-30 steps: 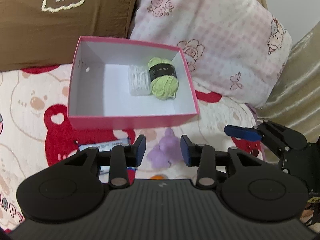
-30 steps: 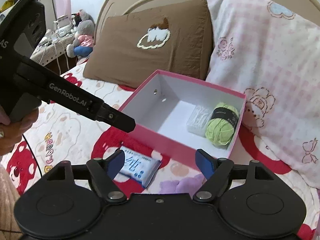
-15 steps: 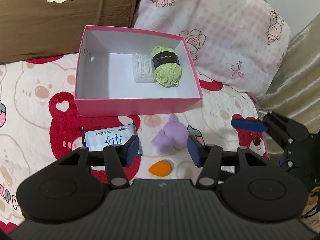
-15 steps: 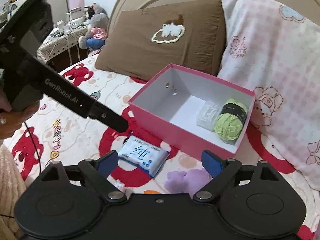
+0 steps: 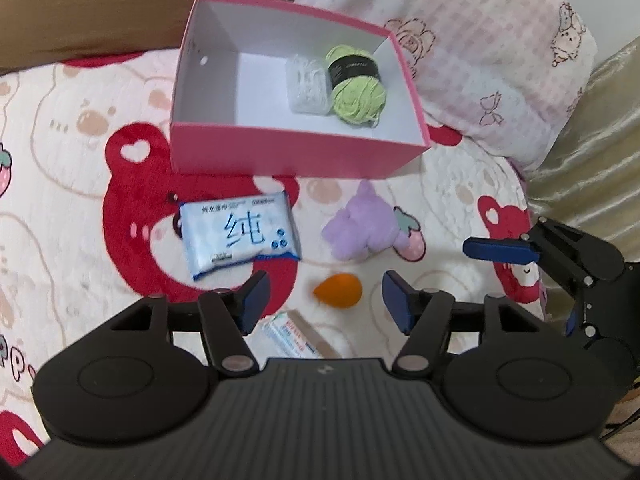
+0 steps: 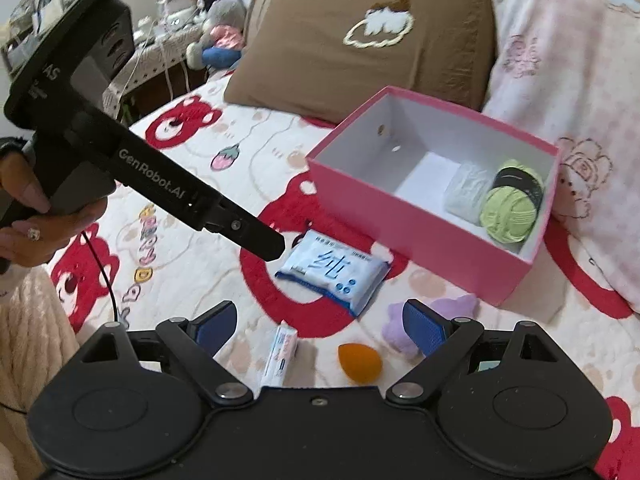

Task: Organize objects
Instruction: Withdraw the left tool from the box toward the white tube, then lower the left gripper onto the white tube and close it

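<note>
Your remaining things lie on the bed in front of the pink box (image 5: 296, 152): a wipes packet (image 5: 239, 237), a purple plush (image 5: 360, 232), an orange sponge (image 5: 338, 291) and a small tube (image 6: 280, 354). All look light and soft; pinch the sponge across its fat middle. Your left hand-held gripper (image 5: 325, 300) hangs wide apart and empty over it; your right hand-held gripper (image 6: 316, 326) is likewise spread, holding nothing.

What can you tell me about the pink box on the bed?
The pink box is an open rectangular one with no lid, apparently cardboard, pink outside and white inside, with two small holes in one end wall. It sits flat on the bear-print blanket, near the pillows. Inside, at one end, lie a green yarn ball and a small white packet side by side. Neither gripper touches it.
</note>
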